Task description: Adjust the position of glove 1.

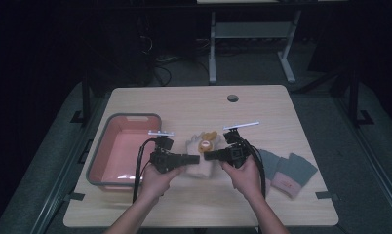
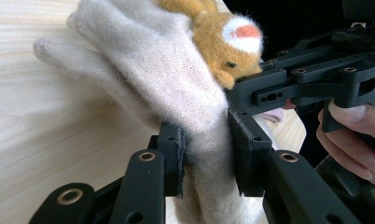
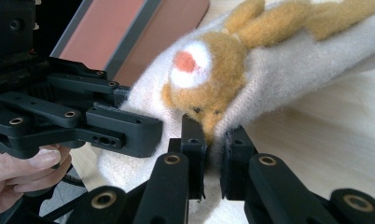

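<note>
Both grippers are clamped on the cream glove (image 1: 202, 157) with the orange plush animal: the left gripper (image 1: 193, 159) and the right gripper (image 1: 209, 156) pinch its cuff. The glove hangs just beside the pink bin (image 1: 102, 161). Lifting seems in hand; next, probably carry it over the bin.

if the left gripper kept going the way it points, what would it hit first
The left gripper, shut on the cream glove, points across at the right gripper. Past the glove it would likely meet that gripper's jaws first, close ahead.
</note>
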The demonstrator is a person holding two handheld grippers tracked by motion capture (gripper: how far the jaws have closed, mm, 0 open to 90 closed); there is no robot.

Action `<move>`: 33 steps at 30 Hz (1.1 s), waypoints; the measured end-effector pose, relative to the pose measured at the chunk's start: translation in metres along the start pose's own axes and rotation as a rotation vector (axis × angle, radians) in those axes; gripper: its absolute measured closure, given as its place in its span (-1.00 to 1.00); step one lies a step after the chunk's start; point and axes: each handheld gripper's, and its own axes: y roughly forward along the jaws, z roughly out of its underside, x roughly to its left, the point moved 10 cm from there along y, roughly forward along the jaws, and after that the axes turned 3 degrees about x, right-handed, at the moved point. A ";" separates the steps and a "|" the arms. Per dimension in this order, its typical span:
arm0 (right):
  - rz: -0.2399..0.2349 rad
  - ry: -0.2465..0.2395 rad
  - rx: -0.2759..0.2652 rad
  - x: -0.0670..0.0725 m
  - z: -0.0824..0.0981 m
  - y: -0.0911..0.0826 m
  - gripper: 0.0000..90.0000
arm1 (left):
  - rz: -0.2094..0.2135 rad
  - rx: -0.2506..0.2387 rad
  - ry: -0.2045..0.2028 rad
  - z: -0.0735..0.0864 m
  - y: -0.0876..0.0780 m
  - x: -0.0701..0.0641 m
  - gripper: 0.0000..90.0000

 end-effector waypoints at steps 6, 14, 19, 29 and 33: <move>-0.005 -0.004 0.004 0.006 -0.009 0.001 0.83 | -0.004 -0.008 0.000 -0.006 -0.008 0.002 0.51; 0.001 -0.029 0.019 0.014 -0.017 0.004 0.83 | 0.004 -0.026 -0.007 -0.010 -0.017 0.005 0.51; -0.007 -0.030 0.018 0.021 -0.024 0.002 0.83 | -0.009 -0.029 0.010 -0.016 -0.026 0.004 0.51; -0.002 -0.058 0.019 0.032 -0.033 0.005 0.83 | -0.020 -0.046 0.008 -0.020 -0.039 0.006 0.51; -0.010 -0.056 0.034 0.037 -0.033 0.007 0.83 | -0.023 -0.046 0.008 -0.020 -0.044 0.007 0.51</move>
